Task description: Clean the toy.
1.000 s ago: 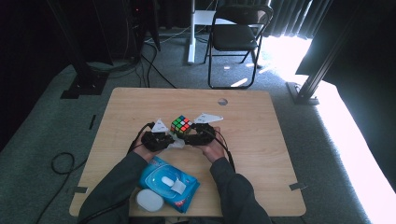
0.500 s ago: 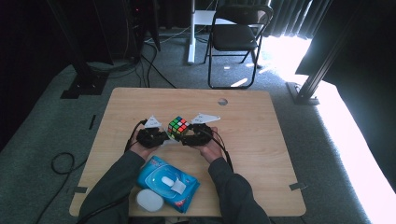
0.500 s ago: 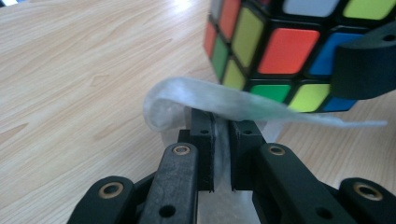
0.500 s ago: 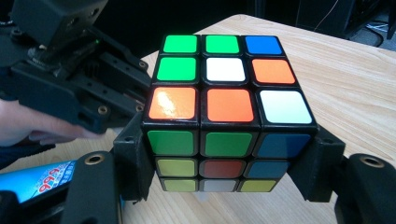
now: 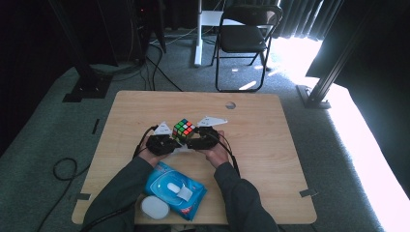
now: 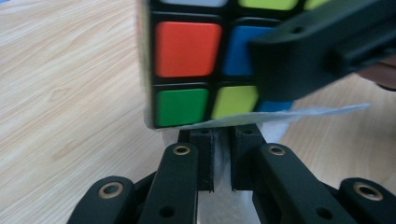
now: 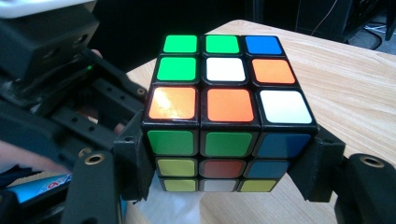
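A scrambled Rubik's cube (image 5: 184, 129) is held just above the wooden table (image 5: 270, 145) near its middle. My right gripper (image 7: 229, 163) is shut on the cube (image 7: 228, 116), with one jaw on each side of its lower layers. In the high view the right gripper (image 5: 192, 140) reaches the cube from the right. My left gripper (image 6: 220, 140) is shut on a thin white wipe (image 6: 285, 116) that lies under the cube (image 6: 187, 70). From above, the left gripper (image 5: 173, 142) sits at the cube's lower left.
A blue pack of wet wipes (image 5: 174, 187) lies near the front edge between the person's forearms, with a white round lid (image 5: 154, 208) beside it. A small cable hole (image 5: 230, 105) is in the far part of the table. A folding chair (image 5: 246, 38) stands beyond it.
The cube has shifted slightly to the left. The left gripper has turned, so its grey plate now shows at the cube's left. The right gripper keeps its hold.
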`<state>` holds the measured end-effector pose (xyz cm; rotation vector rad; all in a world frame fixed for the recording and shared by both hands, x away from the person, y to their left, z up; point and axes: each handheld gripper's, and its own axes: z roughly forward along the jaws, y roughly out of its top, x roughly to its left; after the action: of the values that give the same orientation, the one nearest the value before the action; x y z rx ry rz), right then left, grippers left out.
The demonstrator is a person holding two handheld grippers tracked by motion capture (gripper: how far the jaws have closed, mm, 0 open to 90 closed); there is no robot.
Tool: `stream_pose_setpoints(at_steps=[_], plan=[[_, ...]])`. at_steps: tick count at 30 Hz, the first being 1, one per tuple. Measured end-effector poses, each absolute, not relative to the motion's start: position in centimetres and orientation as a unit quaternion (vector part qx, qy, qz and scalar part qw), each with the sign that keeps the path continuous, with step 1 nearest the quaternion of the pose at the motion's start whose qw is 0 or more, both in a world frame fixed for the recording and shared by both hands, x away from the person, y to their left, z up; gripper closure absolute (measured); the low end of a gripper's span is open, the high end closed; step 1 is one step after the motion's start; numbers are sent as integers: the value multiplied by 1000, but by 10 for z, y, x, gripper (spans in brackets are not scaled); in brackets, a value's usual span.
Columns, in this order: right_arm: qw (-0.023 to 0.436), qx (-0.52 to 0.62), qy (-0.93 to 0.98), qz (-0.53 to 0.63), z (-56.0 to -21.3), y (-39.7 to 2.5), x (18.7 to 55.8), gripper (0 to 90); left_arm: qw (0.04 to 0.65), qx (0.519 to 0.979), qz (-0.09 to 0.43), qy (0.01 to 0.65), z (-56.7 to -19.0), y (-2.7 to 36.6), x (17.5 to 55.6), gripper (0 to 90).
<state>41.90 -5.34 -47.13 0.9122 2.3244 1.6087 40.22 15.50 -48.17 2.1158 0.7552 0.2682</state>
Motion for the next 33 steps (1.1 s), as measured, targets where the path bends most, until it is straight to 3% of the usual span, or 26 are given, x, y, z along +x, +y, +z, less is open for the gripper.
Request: stream_pose_setpoints(at_steps=[6,21,33], plan=[[86,310,776,542,-471,-54,419,341,430,852,105,279,-480,152,398,826],[85,309,779,540,-471,-57,418,341,433,823,123,346,-483,169,412,826],[87,314,775,542,-472,-56,419,341,431,852,93,281,-482,151,403,826]])
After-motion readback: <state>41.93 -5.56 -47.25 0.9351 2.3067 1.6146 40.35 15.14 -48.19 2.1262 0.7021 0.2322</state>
